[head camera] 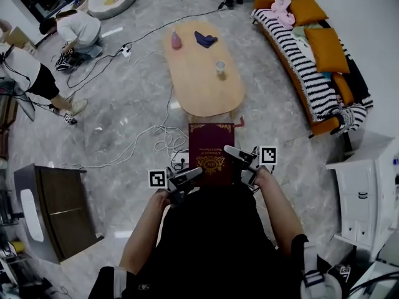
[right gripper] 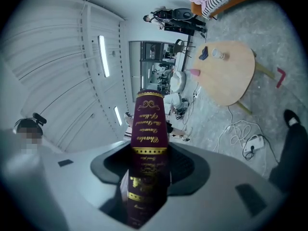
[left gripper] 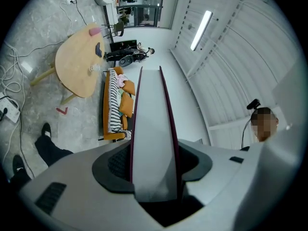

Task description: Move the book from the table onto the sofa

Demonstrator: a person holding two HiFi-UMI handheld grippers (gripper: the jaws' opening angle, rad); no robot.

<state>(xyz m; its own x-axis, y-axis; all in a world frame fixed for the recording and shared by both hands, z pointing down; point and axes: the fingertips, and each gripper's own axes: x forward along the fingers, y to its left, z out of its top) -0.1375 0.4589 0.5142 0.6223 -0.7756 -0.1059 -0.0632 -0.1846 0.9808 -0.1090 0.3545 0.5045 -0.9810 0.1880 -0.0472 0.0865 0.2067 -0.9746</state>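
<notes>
Book, maroon with gilt ornament, hangs flat in the air in front of the person, clear of the table and above the floor and its white cables. The left gripper is clamped on its page edge and the right gripper on its gilt-lettered spine, the jaws of each pressed against the covers. The table stands just beyond, bearing a cup. The striped sofa with orange cushions lies well off to the right.

black top, grey left tool, right tool
</notes>
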